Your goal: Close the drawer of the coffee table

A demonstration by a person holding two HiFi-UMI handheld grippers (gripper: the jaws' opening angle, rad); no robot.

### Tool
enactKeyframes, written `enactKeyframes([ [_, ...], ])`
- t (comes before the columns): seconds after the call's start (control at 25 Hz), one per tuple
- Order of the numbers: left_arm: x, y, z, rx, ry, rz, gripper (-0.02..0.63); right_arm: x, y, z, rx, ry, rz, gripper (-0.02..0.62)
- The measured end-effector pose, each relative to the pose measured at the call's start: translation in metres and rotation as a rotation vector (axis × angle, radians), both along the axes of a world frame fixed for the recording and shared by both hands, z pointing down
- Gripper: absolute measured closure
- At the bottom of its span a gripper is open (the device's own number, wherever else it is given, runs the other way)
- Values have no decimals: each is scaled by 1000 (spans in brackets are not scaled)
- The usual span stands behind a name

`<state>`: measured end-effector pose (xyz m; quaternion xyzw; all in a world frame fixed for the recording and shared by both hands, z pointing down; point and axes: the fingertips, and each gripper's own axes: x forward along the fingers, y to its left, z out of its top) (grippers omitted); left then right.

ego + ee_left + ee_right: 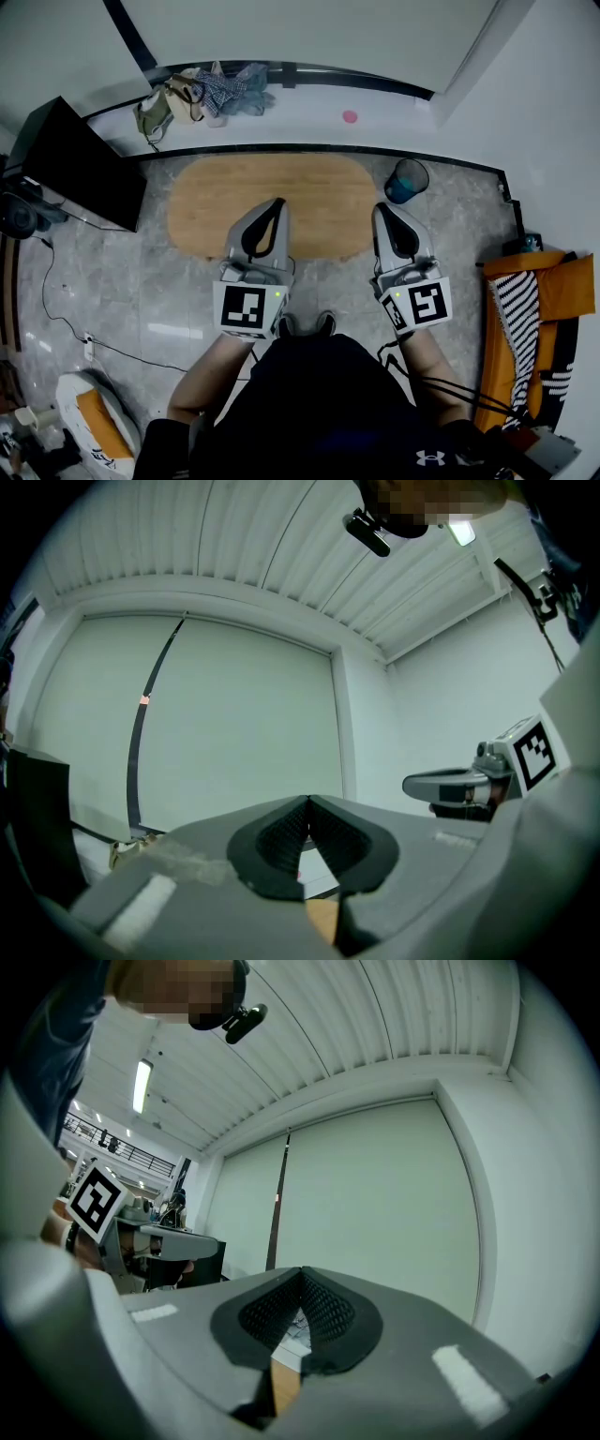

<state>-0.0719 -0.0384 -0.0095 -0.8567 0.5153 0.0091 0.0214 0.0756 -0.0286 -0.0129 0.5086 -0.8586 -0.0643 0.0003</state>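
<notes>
— Wooden coffee table (211, 202) is lying just ahead, long axis running left to right. Its drawer?
— Not showing from above. Both the left gripper (274, 206) and right gripper (382, 212) are pointing at it, jaws pressed together, empty; the left is sitting nearer its middle.

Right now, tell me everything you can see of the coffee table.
The coffee table has a long oval top, seemingly light wood, standing on the grey floor. Its visible top is bare. From above, no drawer or legs can be seen. The left tongs and right tongs overlap its near edge; contact unclear.
</notes>
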Motion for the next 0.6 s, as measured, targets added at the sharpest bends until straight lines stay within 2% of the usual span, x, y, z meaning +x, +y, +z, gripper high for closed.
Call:
enactKeyframes([
  [0.6, -3, 0, 5, -17, 8, -11, 603, -1, 2, 2, -8, -6, 1, 594],
])
